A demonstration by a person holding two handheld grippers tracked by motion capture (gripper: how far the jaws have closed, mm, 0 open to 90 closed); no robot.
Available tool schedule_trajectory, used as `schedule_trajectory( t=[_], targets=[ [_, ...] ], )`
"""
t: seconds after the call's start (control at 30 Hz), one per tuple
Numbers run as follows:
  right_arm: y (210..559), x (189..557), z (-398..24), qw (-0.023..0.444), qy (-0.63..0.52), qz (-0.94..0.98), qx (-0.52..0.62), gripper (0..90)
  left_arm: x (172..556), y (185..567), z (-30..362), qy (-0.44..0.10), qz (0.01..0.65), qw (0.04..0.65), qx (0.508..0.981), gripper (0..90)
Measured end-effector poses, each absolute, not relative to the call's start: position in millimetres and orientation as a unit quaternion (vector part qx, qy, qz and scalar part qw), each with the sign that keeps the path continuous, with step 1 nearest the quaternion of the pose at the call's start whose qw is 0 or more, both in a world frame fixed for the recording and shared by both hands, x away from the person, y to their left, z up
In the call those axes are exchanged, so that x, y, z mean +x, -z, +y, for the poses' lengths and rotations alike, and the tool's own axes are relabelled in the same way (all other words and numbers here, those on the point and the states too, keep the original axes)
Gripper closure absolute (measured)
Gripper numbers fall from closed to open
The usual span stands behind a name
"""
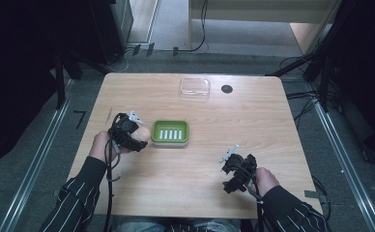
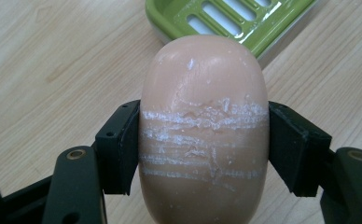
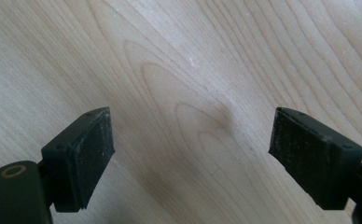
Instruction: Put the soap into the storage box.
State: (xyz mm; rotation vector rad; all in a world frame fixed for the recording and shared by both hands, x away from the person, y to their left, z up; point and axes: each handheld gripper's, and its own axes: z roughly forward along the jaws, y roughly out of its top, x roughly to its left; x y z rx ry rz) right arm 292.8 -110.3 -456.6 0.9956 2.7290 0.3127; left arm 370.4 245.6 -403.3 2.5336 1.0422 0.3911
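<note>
1. The left gripper [image 2: 202, 149] clamps a peach bar of soap [image 2: 203, 126] across its middle, pads pressed on both sides.
2. The soap sits just beside the left edge of a green soap dish [image 1: 170, 132], near the middle of the wooden table [image 1: 253, 121].
3. The right gripper [image 3: 191, 154], jaws wide apart and holding nothing, sits over bare wood near the table's front right edge.
4. A clear lid [image 1: 194, 87] lies at the far edge, well apart.

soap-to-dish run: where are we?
Done: the left gripper is clamped on the soap bar, scored white where the pads bite. In hand: carrying it beside the green soap dish. Left: set it in the empty dish. The right gripper idles open over the table.
</note>
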Motion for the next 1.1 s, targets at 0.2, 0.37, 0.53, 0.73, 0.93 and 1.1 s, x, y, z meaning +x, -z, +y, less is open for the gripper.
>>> schedule_trajectory(
  t=[0.2, 0.37, 0.53, 0.73, 0.93, 1.1],
  targets=[
    [457.8, 295.1, -110.2, 0.110, -0.104, 0.928, 0.340, 14.3, 372.8, 400.5, 246.6, -0.138, 0.366, 0.190, 0.900, 33.4],
    [458.3, 296.3, -110.6, 0.110, -0.104, 0.928, 0.341, 14.3, 376.8, 396.9, 244.3, -0.141, 0.362, 0.193, 0.901, 33.4],
    [458.7, 296.5, -112.0, 0.109, -0.105, 0.928, 0.341, 14.3, 379.7, 394.6, 239.5, -0.142, 0.356, 0.197, 0.902, 33.4],
    [459.1, 296.9, -113.0, 0.109, -0.107, 0.929, 0.336, 14.3, 383.5, 393.6, 232.6, -0.141, 0.347, 0.200, 0.905, 33.4],
    [458.8, 295.6, -112.5, 0.109, -0.105, 0.928, 0.342, 14.3, 387.5, 394.2, 227.0, -0.140, 0.341, 0.202, 0.907, 33.4],
    [457.7, 294.2, -112.4, 0.109, -0.105, 0.928, 0.341, 14.3, 390.3, 394.3, 222.5, -0.139, 0.333, 0.204, 0.910, 33.4]
  ],
)
